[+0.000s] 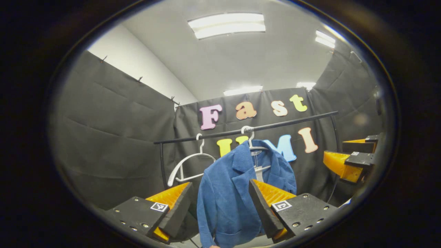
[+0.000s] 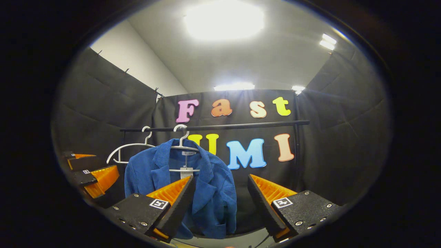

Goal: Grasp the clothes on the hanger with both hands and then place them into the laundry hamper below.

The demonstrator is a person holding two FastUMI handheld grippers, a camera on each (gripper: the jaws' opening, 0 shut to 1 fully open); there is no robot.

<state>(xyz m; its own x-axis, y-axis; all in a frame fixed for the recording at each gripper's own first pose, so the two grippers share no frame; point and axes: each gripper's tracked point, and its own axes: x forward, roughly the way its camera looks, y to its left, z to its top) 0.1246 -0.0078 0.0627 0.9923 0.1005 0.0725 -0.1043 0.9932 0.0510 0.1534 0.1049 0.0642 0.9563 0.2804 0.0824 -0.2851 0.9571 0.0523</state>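
In the left gripper view, an empty white hanger (image 1: 187, 167) hung at the left of the black rail (image 1: 246, 131). Beside it, a second hanger (image 1: 253, 144) carried the blue jacket (image 1: 229, 193), which draped between the left gripper (image 1: 220, 196) and its 2 spread fingers, touching neither. The right gripper (image 1: 348, 155) showed at the far right, also apart.

In the right gripper view, the left gripper (image 2: 91, 168) sat at the left edge, then the empty hanger (image 2: 129, 151), then the jacket (image 2: 213, 193) on the rail (image 2: 213, 126). The right gripper (image 2: 220, 193) was open and held nothing; the jacket hung behind its left finger (image 2: 174, 196).
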